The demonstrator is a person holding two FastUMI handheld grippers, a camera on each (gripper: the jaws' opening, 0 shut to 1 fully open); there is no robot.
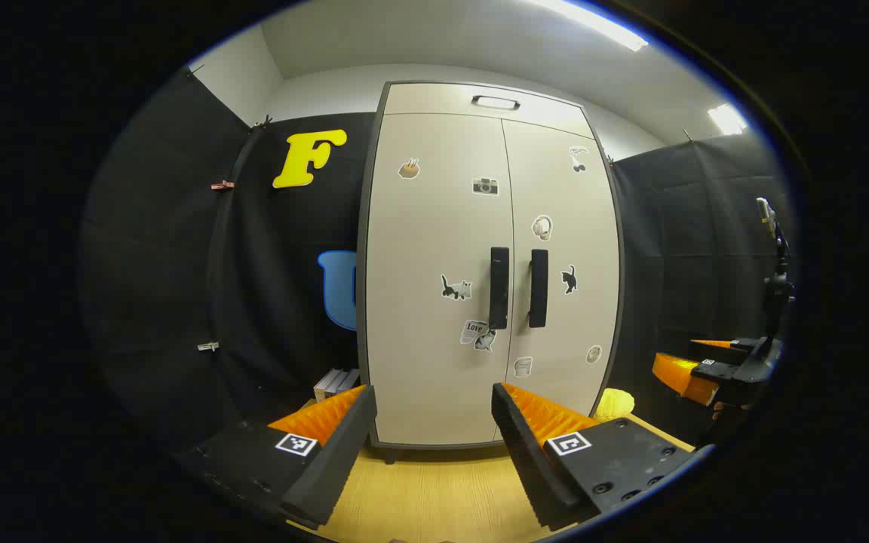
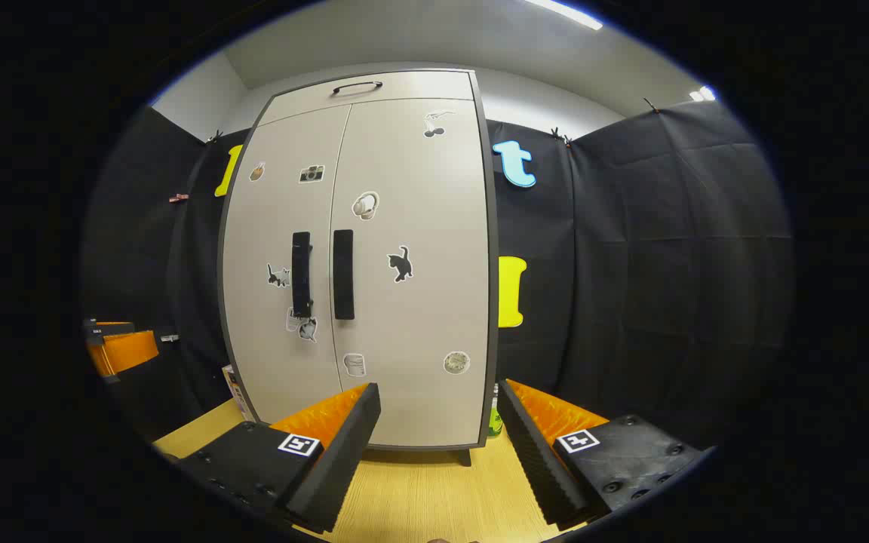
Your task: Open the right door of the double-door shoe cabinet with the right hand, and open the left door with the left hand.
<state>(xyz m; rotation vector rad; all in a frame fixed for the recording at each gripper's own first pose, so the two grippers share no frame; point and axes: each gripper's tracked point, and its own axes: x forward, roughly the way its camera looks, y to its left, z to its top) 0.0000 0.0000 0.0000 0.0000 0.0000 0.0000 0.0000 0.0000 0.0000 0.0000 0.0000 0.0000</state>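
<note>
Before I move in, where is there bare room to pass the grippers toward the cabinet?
Bare wooden floor runs straight to the shoe cabinet, both doors shut. The gap between the two handles is tight. Books crowd its left foot; a yellow object its right.

Black cloth walls (image 2: pixel 668 249) are hanging around the booth, ceiling strip lights (image 1: pixel 593 23) are glowing overhead, and a pale wooden floor (image 2: pixel 419 490) is lying below.
</note>
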